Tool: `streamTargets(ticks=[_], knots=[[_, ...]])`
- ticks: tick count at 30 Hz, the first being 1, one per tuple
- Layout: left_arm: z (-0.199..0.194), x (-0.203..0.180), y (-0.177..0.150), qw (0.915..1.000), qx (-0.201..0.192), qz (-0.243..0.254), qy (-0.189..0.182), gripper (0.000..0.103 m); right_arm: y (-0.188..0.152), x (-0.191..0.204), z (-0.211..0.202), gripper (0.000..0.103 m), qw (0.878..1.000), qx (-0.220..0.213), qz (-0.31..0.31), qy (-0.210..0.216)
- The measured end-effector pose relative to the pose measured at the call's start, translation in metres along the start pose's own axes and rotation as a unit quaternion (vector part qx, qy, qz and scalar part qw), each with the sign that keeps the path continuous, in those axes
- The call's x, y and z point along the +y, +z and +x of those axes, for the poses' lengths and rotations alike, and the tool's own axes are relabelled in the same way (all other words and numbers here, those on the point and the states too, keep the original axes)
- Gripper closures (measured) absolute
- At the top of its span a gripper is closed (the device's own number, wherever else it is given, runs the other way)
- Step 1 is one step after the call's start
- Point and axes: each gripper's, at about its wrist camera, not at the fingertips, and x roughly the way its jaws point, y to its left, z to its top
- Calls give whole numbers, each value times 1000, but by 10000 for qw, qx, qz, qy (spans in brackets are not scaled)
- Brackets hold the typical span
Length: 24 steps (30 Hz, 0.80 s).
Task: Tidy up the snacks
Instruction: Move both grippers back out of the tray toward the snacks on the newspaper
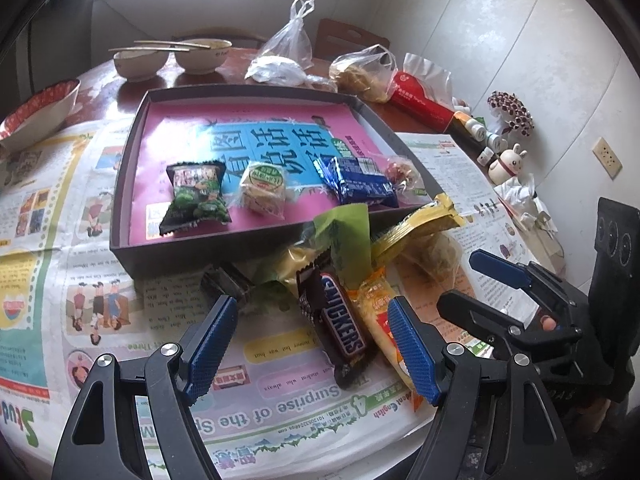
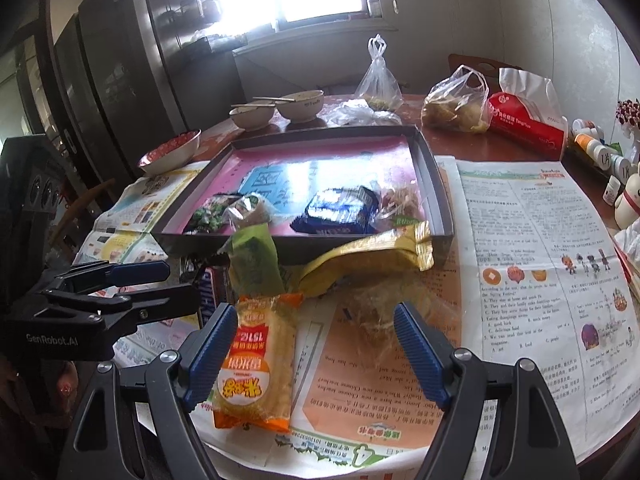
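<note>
Both tools wide and empty. Left gripper (image 1: 312,344) hanging over the Snickers bar (image 1: 340,320), blue pads either side but clear of the wrapper. Right gripper (image 2: 314,354) likewise spread, with the orange rice-cracker pack (image 2: 256,364) lying close against its left pad (image 2: 212,352) — touching or not, impossible to tell.

Loose heap on the newspaper (image 2: 520,260), just at 6 o'clock of the dark tray (image 1: 120,216): Snickers at the left, orange pack beside it, a green wrapper (image 1: 348,236) and a yellow-gold pouch (image 1: 424,224) leaning toward the tray's near wall, a clear bag of pale snack (image 2: 380,304) at 3 o'clock of the orange pack. Already in the tray, along its near edge: green-pea packet (image 1: 196,196), small square cake (image 1: 262,188), blue packet (image 1: 358,184), clear-wrapped sweet (image 1: 402,172).

Risks, as judged from here:
- Overlapping wrappers — closing on one likely to pinch a neighbour and drag it along.
- Slick foil and film, easy to squirt out of a shallow or off-centre pinch.
- Two grippers working close together over the same heap; fingers liable to knock.
- Near wall of the tray in the way of a low carry; a dangling packet could catch and fall short.
</note>
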Motion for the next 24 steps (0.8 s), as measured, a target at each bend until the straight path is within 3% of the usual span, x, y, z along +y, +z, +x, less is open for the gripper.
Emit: streamTargets(ticks=[15, 24], knots=[[4, 1, -6, 9997, 108, -219, 7, 25, -16, 19, -2, 23, 9991, 134, -350, 187], [9, -2, -9, 9993, 173, -273, -183, 25, -23, 31, 8, 23, 9977, 285, -565, 230]])
